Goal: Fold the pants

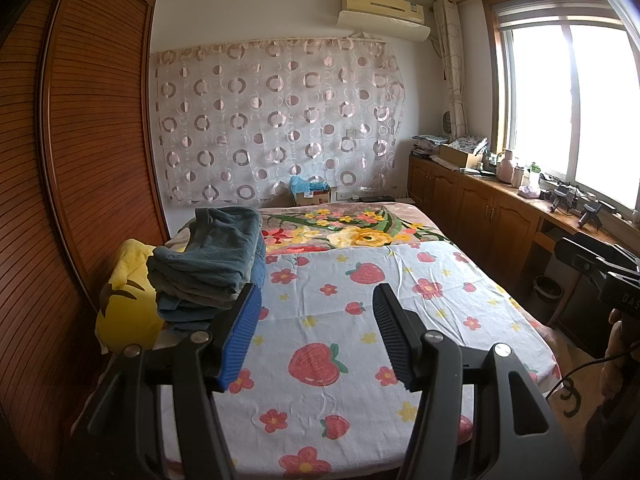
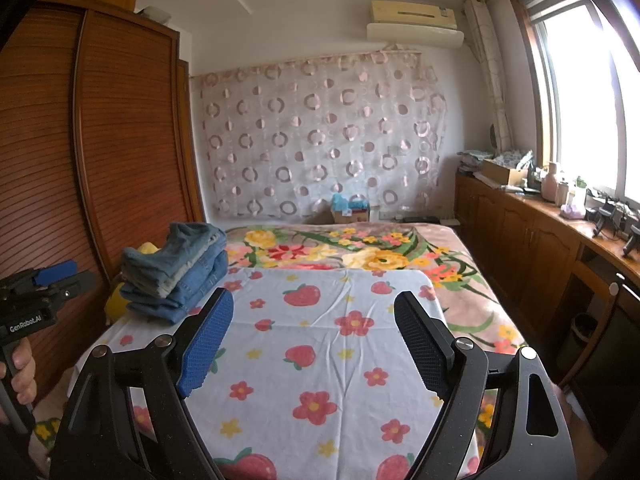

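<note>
I am holding my left gripper point(image 1: 316, 300) and my right gripper point(image 2: 314, 312) up over the near end of the bed point(image 2: 472, 292). Both have their jaws spread wide and are gripping nothing. The pants point(image 2: 176, 272) are sitting in a folded pile at the bed's left edge, on the strawberry sheet point(image 2: 320, 340), I think so the middle is free for folding.

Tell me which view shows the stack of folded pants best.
The right wrist view: the stack of folded pants shows whole, clear of the right claw. In the left wrist view the stack is nearer, but the left claw's blue finger covers its lower corner.
</note>
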